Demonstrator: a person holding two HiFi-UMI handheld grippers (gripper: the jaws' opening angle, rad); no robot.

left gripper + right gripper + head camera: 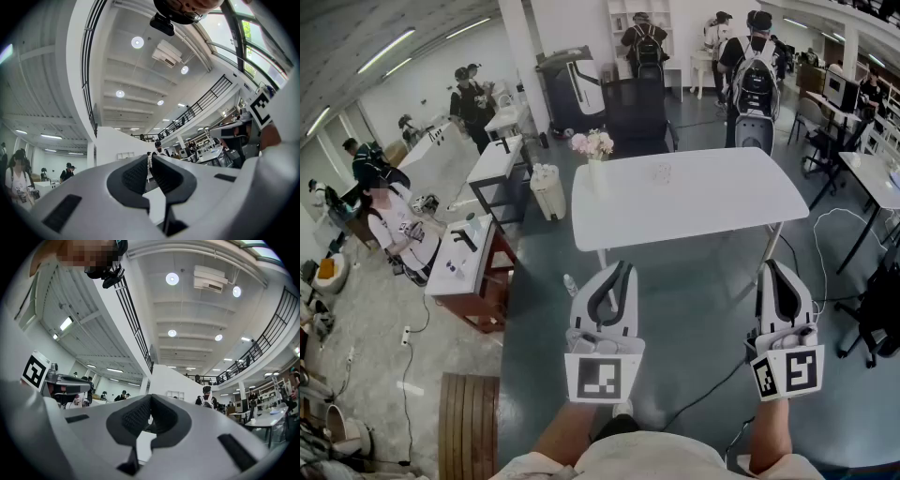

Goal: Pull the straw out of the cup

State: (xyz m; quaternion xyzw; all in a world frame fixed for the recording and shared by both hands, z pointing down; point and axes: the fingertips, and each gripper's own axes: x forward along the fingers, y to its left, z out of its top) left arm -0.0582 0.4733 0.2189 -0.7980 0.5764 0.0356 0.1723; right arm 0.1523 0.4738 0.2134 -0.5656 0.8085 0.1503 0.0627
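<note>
Honestly, with the left gripper (619, 267) and right gripper (775, 266) both clenched on nothing and the cup (661, 172) well off on the table (722, 206), step closer first, open both, then steady the cup and pinch the straw, too small to spot from here.

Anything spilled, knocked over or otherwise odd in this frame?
Nothing stands out. On the white table the flower vase and the small clear cup look upright, with no spill visible; a straw is too small to make out. The left gripper and right gripper are shut, empty, short of the table.
</note>
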